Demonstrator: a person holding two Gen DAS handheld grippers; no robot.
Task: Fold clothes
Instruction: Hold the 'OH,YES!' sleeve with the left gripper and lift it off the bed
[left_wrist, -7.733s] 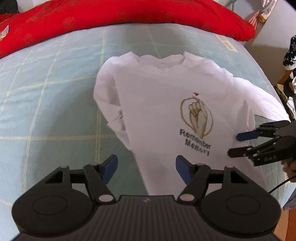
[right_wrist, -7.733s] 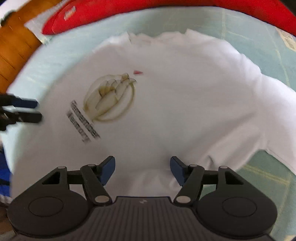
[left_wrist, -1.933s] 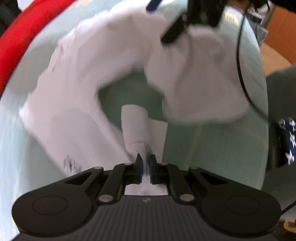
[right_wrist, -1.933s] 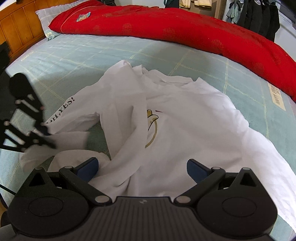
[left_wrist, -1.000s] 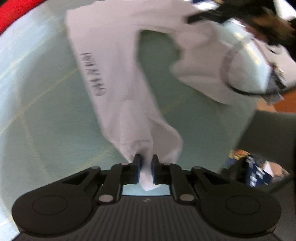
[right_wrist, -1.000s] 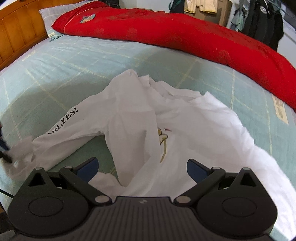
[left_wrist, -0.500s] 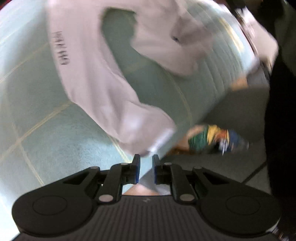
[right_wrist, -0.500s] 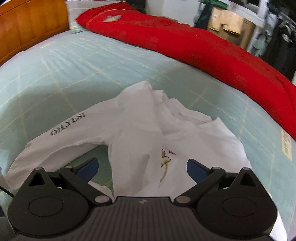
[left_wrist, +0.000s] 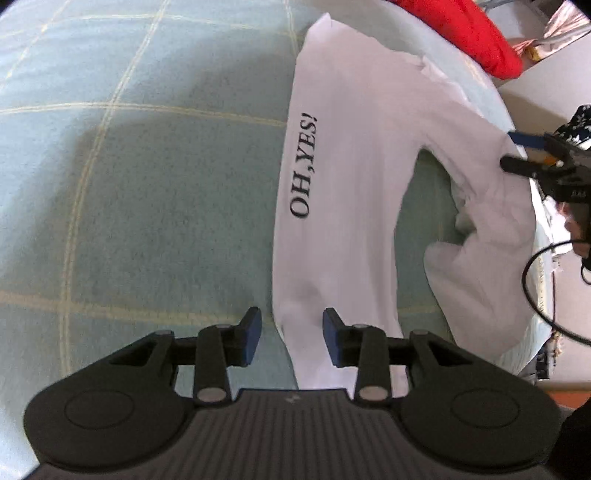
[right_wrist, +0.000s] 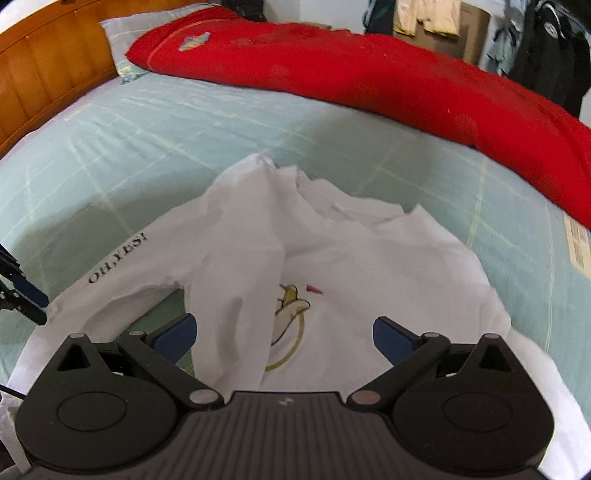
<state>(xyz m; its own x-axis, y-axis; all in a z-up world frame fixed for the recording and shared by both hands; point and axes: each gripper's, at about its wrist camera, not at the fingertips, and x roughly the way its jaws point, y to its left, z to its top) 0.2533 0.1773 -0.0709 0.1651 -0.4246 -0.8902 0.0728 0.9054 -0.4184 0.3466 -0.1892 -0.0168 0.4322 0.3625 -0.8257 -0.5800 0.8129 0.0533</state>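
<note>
white shirt (left_wrist: 354, 155) sleeve between opening left fingers (left_wrist: 251, 332)

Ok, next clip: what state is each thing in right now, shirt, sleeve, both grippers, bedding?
White shirt: lying crumpled on the bed, not folded, front print partly covered by a fold of cloth.
Sleeve with OH,YES!: stretched out flat on the sheet, cuff end between the left jaws.
Left gripper: jaws opening, pads clear of the sleeve.
Right gripper: jaws wide open over the shirt, holding nothing.
Green checked sheet: spread flat.
Red quilt: bunched along the far side.
</note>
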